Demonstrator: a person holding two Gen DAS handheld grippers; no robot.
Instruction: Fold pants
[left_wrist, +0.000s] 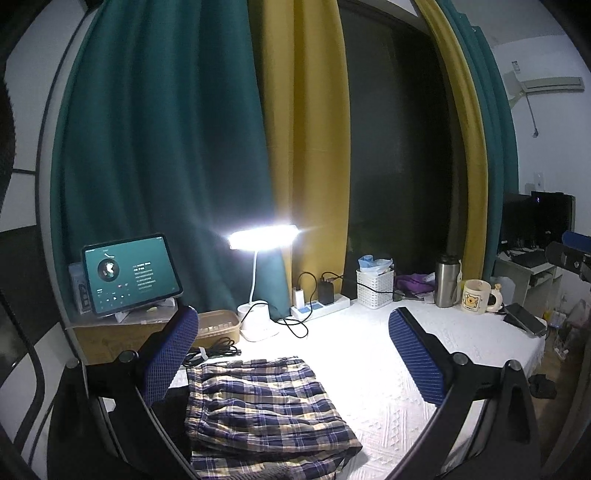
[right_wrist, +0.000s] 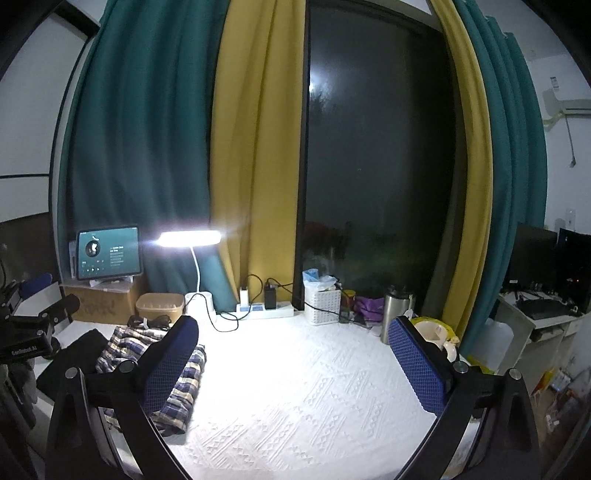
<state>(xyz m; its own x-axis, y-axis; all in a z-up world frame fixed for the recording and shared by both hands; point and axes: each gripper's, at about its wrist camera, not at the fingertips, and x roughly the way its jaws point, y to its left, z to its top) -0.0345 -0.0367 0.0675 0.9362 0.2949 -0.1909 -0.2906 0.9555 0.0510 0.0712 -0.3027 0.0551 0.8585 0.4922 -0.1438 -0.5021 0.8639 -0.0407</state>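
At nine o'clock on the white counter (right_wrist: 314, 387), plaid pants (left_wrist: 266, 402) lie folded in a compact stack. Left tongs (left_wrist: 293, 360) gape wide above it, empty. Right tongs (right_wrist: 293, 363) likewise spread, holding nothing, over bare cloth. Risk: left pad sits near the waistband; a careless pass could snag and undo the fold.
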